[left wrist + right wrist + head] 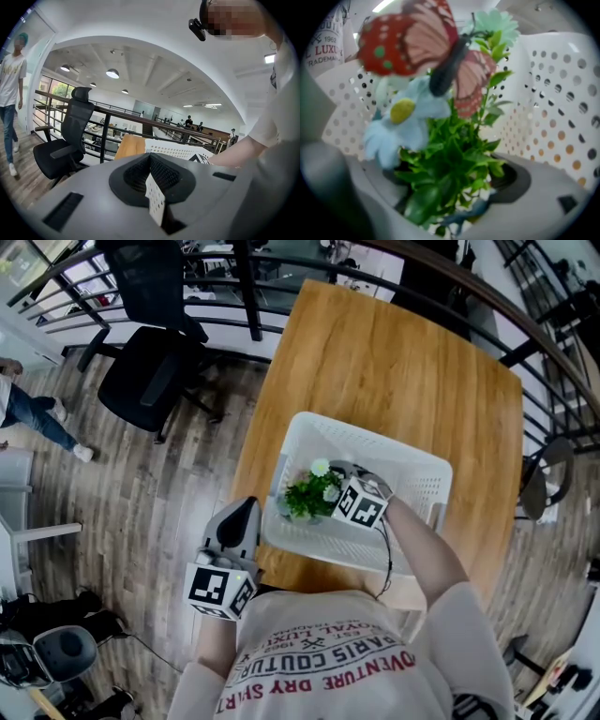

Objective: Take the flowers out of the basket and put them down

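Flowers [445, 168] held by right gripper [451, 210] in basket [565, 89]; shirt [323, 44] reads "LUXU", "1962"

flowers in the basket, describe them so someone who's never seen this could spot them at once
On the wooden table sits a white perforated basket. At its left end stand the flowers: a small clump of green leaves with pale daisies and a red butterfly on top, the basket's only coloured thing, gripped by the right gripper.

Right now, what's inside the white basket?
The flowers, with green leaves and a red butterfly, with the right gripper closed on the foliage. The leaves hide the plant's base and the basket floor beneath.
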A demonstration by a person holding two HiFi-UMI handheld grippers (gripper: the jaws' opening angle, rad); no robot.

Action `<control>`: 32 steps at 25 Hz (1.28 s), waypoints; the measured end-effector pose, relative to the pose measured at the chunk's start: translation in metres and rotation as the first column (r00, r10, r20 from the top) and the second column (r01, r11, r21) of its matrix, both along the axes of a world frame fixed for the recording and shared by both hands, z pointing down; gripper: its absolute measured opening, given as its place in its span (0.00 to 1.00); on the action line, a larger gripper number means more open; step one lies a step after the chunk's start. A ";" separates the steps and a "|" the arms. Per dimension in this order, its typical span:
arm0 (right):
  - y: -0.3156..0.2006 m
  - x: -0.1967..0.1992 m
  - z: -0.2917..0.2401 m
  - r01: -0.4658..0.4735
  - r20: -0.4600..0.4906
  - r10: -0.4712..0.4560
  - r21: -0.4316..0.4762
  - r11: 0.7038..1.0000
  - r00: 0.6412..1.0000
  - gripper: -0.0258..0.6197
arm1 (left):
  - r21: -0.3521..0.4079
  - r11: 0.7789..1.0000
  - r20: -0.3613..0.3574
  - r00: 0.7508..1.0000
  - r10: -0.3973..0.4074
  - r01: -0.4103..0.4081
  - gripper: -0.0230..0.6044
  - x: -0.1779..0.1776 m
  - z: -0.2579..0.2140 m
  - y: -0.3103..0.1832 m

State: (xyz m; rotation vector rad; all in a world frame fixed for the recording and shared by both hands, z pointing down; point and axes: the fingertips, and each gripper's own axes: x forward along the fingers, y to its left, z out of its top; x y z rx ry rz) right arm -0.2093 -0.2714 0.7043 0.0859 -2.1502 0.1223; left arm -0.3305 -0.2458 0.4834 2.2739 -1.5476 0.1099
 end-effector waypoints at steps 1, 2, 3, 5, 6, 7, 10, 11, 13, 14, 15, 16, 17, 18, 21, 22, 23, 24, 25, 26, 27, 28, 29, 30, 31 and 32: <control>0.000 0.000 0.000 -0.009 -0.002 0.009 0.001 1.000 1.000 0.76 | 0.001 1.000 0.000 1.000 0.003 -0.003 0.07 -0.001 -0.001 -0.001; -0.001 0.001 0.000 -0.021 -0.004 0.021 0.001 1.000 1.000 0.76 | 0.002 1.000 -0.001 1.000 0.003 -0.003 0.07 -0.001 -0.002 -0.002; -0.001 0.001 0.000 -0.037 -0.002 0.037 -0.001 0.999 0.999 0.76 | 0.003 1.000 -0.002 1.000 0.003 -0.003 0.07 -0.002 -0.003 -0.003; -0.002 0.001 -0.003 -0.075 0.013 0.075 -0.017 0.997 0.997 0.76 | 0.013 1.000 -0.001 1.000 0.009 -0.009 0.07 -0.003 -0.005 -0.003; -0.002 0.002 -0.007 -0.095 0.022 0.096 -0.028 0.995 0.995 0.76 | 0.018 1.000 -0.001 1.000 0.014 -0.014 0.07 -0.003 -0.007 -0.003; -0.003 0.004 -0.012 -0.113 0.029 0.114 -0.035 0.993 0.993 0.76 | 0.021 1.000 -0.001 1.000 0.019 -0.019 0.07 -0.002 -0.008 -0.003; -0.008 0.008 -0.031 -0.160 0.053 0.161 -0.019 0.987 0.986 0.76 | 0.030 0.999 -0.006 0.999 0.034 -0.034 0.07 -0.001 -0.014 -0.002; -0.011 0.008 -0.040 -0.181 0.062 0.181 -0.008 0.984 0.982 0.76 | 0.034 0.999 -0.010 0.999 0.042 -0.041 0.07 0.000 -0.017 -0.002; -0.016 0.009 -0.059 -0.231 0.085 0.229 0.013 0.973 0.970 0.76 | 0.047 0.997 -0.016 0.998 0.065 -0.064 0.07 0.003 -0.022 -0.002; -0.019 0.010 -0.069 -0.261 0.099 0.258 0.022 0.965 0.961 0.76 | 0.055 0.995 -0.016 0.997 0.080 -0.079 0.07 0.005 -0.024 -0.002; -0.021 0.012 -0.080 -0.294 0.115 0.289 0.031 0.955 0.950 0.76 | 0.064 0.993 -0.014 0.995 0.098 -0.097 0.07 0.008 -0.026 -0.002; -0.023 0.015 -0.092 -0.329 0.132 0.321 0.041 0.943 0.938 0.76 | 0.073 0.991 -0.010 0.993 0.117 -0.116 0.07 0.012 -0.027 -0.002; -0.024 0.019 -0.104 -0.364 0.150 0.353 0.051 0.930 0.923 0.76 | 0.080 0.987 -0.007 0.990 0.138 -0.137 0.07 0.016 -0.029 -0.003; -0.025 0.023 -0.117 -0.397 0.169 0.383 0.060 0.916 0.908 0.76 | 0.086 0.984 -0.003 0.987 0.159 -0.158 0.07 0.021 -0.031 -0.004; -0.021 0.042 -0.153 -0.459 0.216 0.433 0.088 0.884 0.875 0.76 | 0.109 0.972 0.006 0.978 0.208 -0.207 0.07 0.041 -0.043 -0.005; -0.018 0.051 -0.164 -0.470 0.227 0.440 0.098 0.877 0.869 0.76 | 0.118 0.969 0.005 0.976 0.218 -0.217 0.07 0.050 -0.048 -0.003; -0.015 0.061 -0.176 -0.479 0.240 0.445 0.106 0.871 0.863 0.76 | 0.128 0.966 0.004 0.974 0.228 -0.226 0.07 0.060 -0.053 -0.001; -0.012 0.071 -0.186 -0.489 0.253 0.451 0.112 0.865 0.856 0.76 | 0.138 0.962 0.004 0.972 0.237 -0.235 0.07 0.071 -0.057 0.001; -0.009 0.083 -0.195 -0.499 0.267 0.456 0.119 0.859 0.849 0.76 | 0.148 0.959 0.007 0.969 0.245 -0.243 0.07 0.083 -0.059 0.003; -0.007 0.097 -0.203 -0.508 0.279 0.461 0.130 0.851 0.843 0.76 | 0.156 0.956 0.010 0.968 0.250 -0.248 0.07 0.096 -0.060 0.005; -0.005 0.112 -0.208 -0.517 0.288 0.464 0.143 0.844 0.838 0.76 | 0.163 0.955 0.009 0.968 0.251 -0.249 0.07 0.111 -0.061 0.007; -0.003 0.127 -0.212 -0.524 0.295 0.466 0.157 0.837 0.834 0.76 | 0.169 0.954 0.005 0.968 0.250 -0.247 0.07 0.127 -0.062 0.009; 0.000 0.144 -0.216 -0.531 0.302 0.470 0.167 0.831 0.829 0.76 | 0.174 0.953 -0.002 0.968 0.251 -0.247 0.07 0.143 -0.063 0.012; 0.003 0.161 -0.221 -0.541 0.311 0.476 0.172 0.823 0.823 0.76 | 0.181 0.951 -0.007 0.966 0.258 -0.252 0.07 0.161 -0.066 0.015; 0.006 0.179 -0.227 -0.554 0.322 0.484 0.177 0.814 0.814 0.76 | 0.189 0.946 -0.008 0.963 0.269 -0.262 0.07 0.180 -0.069 0.018; 0.010 0.199 -0.234 -0.567 0.334 0.492 0.182 0.803 0.804 0.76 | 0.196 0.941 -0.005 0.960 0.281 -0.275 0.07 0.200 -0.071 0.021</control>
